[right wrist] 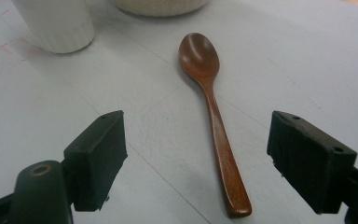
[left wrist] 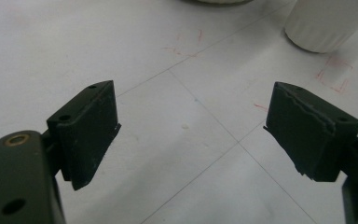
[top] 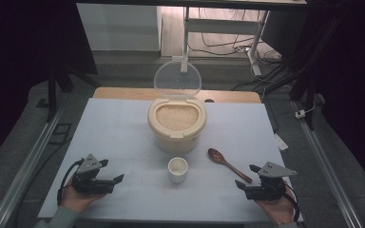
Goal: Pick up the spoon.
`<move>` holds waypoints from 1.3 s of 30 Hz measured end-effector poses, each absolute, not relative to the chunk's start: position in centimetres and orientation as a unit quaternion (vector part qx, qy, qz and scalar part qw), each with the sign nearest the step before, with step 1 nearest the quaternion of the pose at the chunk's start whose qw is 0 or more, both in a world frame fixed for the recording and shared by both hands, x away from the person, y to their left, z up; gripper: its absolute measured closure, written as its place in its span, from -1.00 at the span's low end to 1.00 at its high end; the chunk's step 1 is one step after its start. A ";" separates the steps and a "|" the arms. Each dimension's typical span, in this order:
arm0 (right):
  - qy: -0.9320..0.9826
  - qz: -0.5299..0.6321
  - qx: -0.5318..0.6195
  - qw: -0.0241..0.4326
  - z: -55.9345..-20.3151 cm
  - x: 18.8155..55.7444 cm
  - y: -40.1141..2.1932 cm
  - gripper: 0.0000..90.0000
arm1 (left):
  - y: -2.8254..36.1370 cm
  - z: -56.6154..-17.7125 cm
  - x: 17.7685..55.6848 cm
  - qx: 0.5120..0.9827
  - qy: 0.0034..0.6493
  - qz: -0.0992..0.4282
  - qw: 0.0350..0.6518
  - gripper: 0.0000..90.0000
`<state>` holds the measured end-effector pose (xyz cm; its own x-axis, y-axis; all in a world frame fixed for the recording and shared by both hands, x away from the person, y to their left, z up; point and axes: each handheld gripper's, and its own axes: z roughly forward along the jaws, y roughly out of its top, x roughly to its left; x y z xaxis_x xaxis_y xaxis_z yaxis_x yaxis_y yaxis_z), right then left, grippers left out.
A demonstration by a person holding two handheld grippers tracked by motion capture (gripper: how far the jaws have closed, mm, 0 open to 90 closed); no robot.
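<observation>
The left gripper [top: 113,171] rests low at the near left, held by the person's left hand [top: 76,198], its jaws spread wide and empty. The right gripper [top: 247,176] sits at the near right in the right hand [top: 278,210], jaws likewise wide apart, holding nothing.

dim room, grey floor [top: 123,71], desk legs [top: 254,47], cables [top: 218,45].
</observation>
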<state>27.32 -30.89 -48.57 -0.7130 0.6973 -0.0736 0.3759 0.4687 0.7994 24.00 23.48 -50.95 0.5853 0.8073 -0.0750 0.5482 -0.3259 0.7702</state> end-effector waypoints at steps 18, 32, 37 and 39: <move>0.836 0.389 0.334 0.194 -47.8 27.4 -30.1 -0.52 | 23.6 -51.0 23.9 0.798 0.422 0.162 0.399 -0.64; 0.857 0.357 0.325 0.181 -46.1 28.4 -28.9 -0.47 | 23.4 -51.2 24.0 0.803 0.420 0.159 0.393 -0.63; 0.868 0.334 0.324 0.175 -45.3 29.2 -28.5 -0.47 | 23.4 -51.3 24.1 0.804 0.420 0.157 0.390 -0.63; 0.872 0.326 0.323 0.172 -45.1 29.6 -28.3 -0.47 | 23.3 -51.3 24.1 0.804 0.420 0.157 0.389 -0.63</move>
<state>29.58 -28.27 -45.06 -0.7324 0.6751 -0.0884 0.4513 0.5786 0.6794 24.14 23.32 -51.34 0.5974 0.7985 -0.0748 0.5541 -0.3435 0.7583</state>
